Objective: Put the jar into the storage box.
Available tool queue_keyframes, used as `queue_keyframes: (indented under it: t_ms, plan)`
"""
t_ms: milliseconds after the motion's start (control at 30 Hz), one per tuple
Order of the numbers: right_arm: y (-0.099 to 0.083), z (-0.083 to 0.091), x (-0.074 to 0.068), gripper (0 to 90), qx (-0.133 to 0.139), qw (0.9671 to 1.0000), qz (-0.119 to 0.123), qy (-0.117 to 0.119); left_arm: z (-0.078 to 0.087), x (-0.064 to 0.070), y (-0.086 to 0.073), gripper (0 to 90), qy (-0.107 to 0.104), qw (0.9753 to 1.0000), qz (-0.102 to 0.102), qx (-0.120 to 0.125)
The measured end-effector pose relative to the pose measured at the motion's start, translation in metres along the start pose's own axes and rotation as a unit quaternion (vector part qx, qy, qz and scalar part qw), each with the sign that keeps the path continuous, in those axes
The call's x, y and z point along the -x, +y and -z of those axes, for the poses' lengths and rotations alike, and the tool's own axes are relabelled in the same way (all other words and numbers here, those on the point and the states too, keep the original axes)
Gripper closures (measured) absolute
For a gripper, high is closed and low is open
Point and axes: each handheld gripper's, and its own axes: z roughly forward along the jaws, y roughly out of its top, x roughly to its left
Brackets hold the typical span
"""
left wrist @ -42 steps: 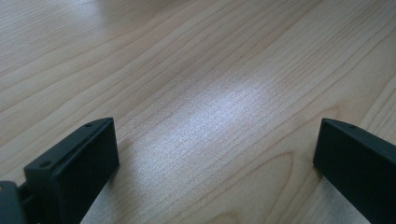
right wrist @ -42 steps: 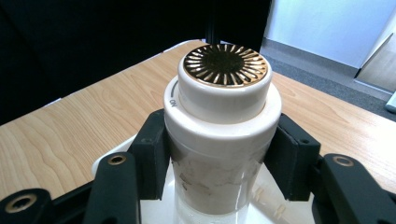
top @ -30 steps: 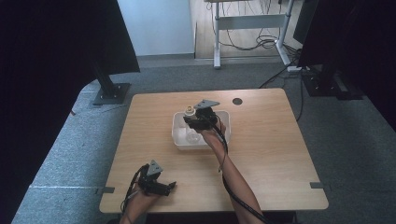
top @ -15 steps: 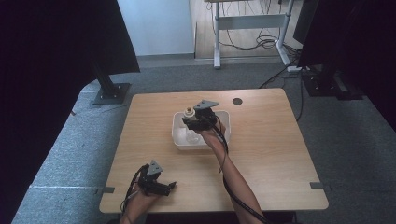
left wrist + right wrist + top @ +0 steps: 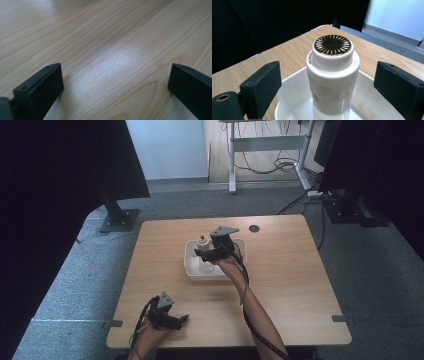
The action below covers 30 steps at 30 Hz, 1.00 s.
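Wooden bench (image 5: 280, 270) is seen from above, and both forearms are stretched over it from the near edge. The right arm is reached far forward, and the right tool (image 5: 207, 254) is held over a white tray (image 5: 192, 270) in the middle of the bench. Its jaws are spread wide on each side of a white jar (image 5: 332, 77), and the jar is not touched by them. The jar is stood upright in the tray. A round gold lid top with thin lines like sun rays is seen on it. The left tool (image 5: 172, 320) is rested low by the near edge, well apart from the tray, with its jaws spread wide over bare wood.
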Motion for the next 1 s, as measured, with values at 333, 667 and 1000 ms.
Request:
queue_keyframes:
  t_ms: [333, 667, 1000]
  plan:
    - [0.001, 0.014, -0.008, 7.7, -0.002, 0.9999, 0.013, -0.007, 0.000, 0.000, 0.000, 0.0, 0.000, 1.0000, 0.000, 0.001]
    - [-0.005, 0.026, -0.015, 7.5, 0.000, 0.9998, 0.020, -0.006, 0.000, 0.000, 0.000, 0.0, 0.002, 1.0000, 0.001, 0.001]
    - [-0.015, 0.036, -0.020, 7.3, -0.007, 0.9997, 0.025, -0.004, 0.000, 0.001, 0.000, 0.0, 0.005, 1.0000, 0.004, 0.000]
